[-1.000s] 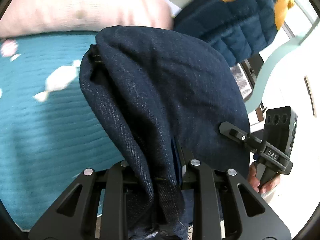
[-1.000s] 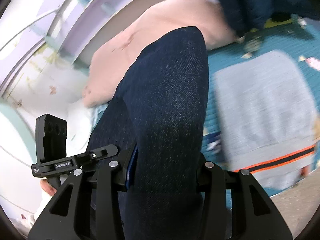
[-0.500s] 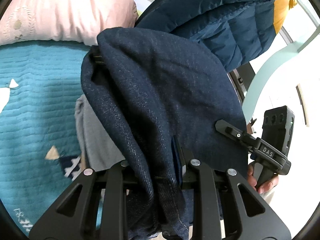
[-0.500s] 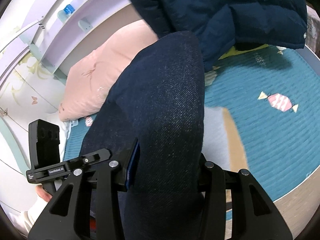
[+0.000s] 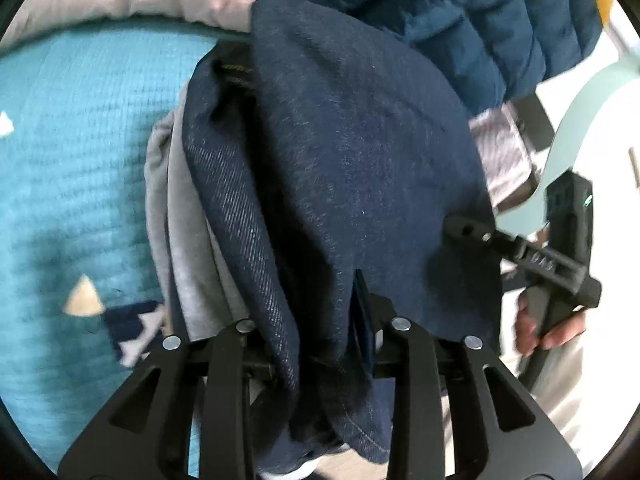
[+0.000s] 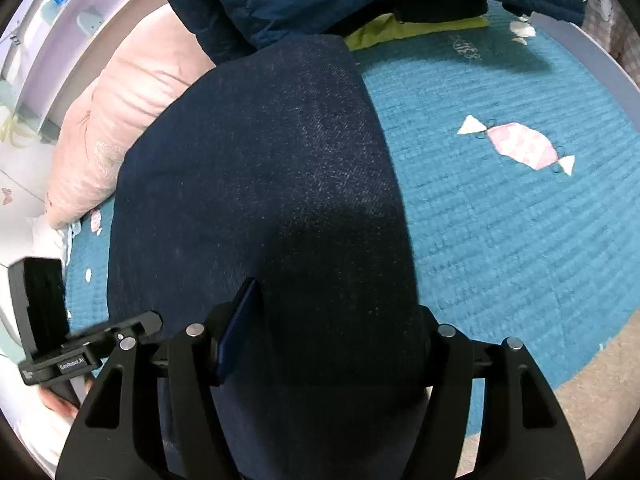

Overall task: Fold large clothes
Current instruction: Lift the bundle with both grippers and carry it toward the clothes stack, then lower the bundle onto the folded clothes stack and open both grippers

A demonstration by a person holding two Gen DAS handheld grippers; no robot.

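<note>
jeans bunched in both grippers above the bed

the jeans (image 5: pixel 352 168) look heavy, thick and floppy, so a hold on the doubled edge suits them. left gripper (image 5: pixel 320 344) and right gripper (image 6: pixel 320 344) each clench the denim, hanging over the teal blanket (image 6: pixel 500 220). since a second ago the view has swung toward the puffer jacket (image 5: pixel 460 20); a grey garment (image 5: pixel 180 220) now shows beside the jeans

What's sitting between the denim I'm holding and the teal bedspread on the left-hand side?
In the left wrist view, a grey garment lies between the dark denim and the teal bedspread, tucked against the denim's left edge.
</note>
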